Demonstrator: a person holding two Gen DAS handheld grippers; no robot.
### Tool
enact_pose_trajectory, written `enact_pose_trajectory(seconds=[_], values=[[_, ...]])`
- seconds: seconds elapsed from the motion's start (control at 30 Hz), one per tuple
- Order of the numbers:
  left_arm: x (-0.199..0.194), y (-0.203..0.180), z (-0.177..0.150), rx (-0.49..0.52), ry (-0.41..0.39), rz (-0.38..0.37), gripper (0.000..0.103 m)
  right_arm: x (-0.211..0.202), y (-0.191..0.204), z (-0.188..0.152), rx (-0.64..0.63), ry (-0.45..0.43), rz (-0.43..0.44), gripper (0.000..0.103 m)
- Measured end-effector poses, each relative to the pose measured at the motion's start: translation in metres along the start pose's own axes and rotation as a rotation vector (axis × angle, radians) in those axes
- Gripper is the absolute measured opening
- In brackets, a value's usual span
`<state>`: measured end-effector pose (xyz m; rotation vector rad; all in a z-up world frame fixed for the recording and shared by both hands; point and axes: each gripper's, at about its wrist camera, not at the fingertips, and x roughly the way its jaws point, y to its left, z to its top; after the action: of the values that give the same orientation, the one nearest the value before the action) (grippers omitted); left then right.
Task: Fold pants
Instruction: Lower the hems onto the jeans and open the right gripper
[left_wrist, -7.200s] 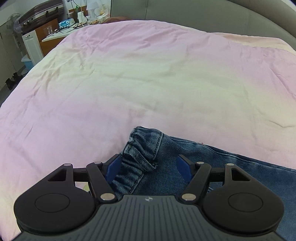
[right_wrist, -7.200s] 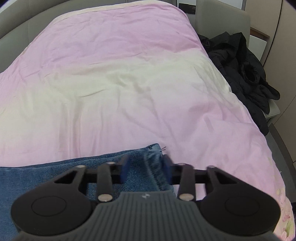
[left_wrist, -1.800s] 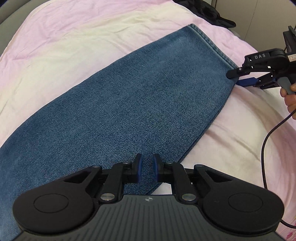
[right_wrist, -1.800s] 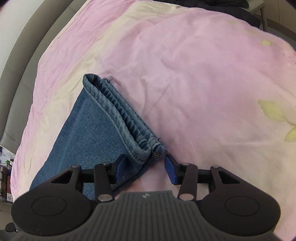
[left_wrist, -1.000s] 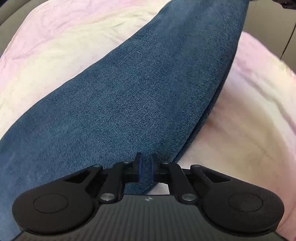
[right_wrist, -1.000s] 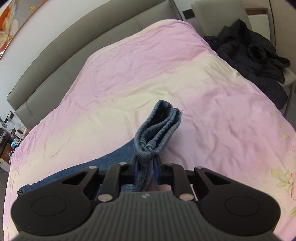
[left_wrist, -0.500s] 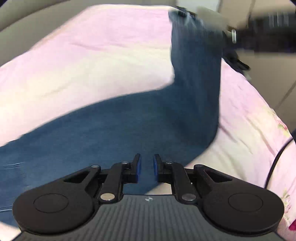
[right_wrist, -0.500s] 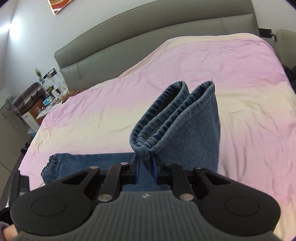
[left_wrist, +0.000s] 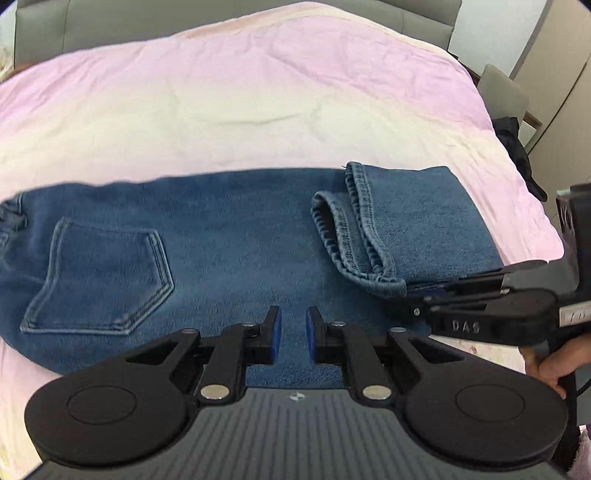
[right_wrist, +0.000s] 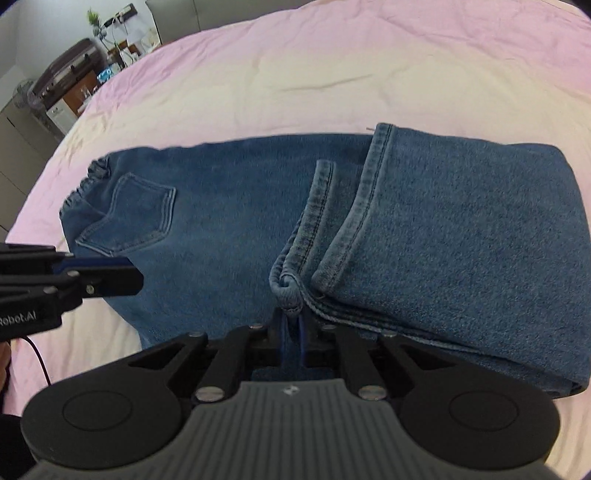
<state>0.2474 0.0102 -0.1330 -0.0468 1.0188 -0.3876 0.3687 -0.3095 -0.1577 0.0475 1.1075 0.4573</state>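
Blue jeans (left_wrist: 229, 229) lie across the pink bed cover, back pocket (left_wrist: 99, 273) at the left. The leg ends are folded back over the jeans, and the hems (left_wrist: 351, 232) lie near the middle. My right gripper (right_wrist: 291, 325) is shut on the near corner of the hems (right_wrist: 288, 288); it also shows in the left wrist view (left_wrist: 413, 295). My left gripper (left_wrist: 293, 334) hovers over the near edge of the jeans, its jaws a small gap apart with nothing between them. It also shows in the right wrist view (right_wrist: 110, 273).
The pink and cream bed cover (left_wrist: 258, 92) spreads beyond the jeans. A grey headboard (left_wrist: 110, 22) stands at the back. Dark clothes (left_wrist: 521, 147) lie by the right bed edge. A bedside table with clutter (right_wrist: 81, 77) stands at the far left.
My right gripper has carried the leg ends over and laid them down on the jeans. My left gripper has let go of the fold and stays above the near edge.
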Motion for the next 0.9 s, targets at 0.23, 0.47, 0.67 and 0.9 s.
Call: enact_pose_trajectory(seconds=[0.23, 0.47, 0.67, 0.9], values=[[0.016, 0.009, -0.009, -0.044, -0.008, -0.010, 0.021, -0.014, 0.009, 0.008, -0.018, -0.024, 0.026, 0.032], [0.023, 0.013, -0.014, -0.088, -0.017, -0.022, 0.021, 0.026, 0.003, 0.039, 0.023, -0.008, -0.149, 0.034], [0.019, 0.019, -0.011, -0.132, -0.032, -0.081, 0.021, 0.032, -0.006, 0.032, 0.047, -0.019, -0.143, 0.007], [0.032, 0.018, 0.001, -0.201, -0.025, -0.192, 0.026, -0.012, 0.006, 0.024, 0.053, -0.057, 0.027, 0.000]])
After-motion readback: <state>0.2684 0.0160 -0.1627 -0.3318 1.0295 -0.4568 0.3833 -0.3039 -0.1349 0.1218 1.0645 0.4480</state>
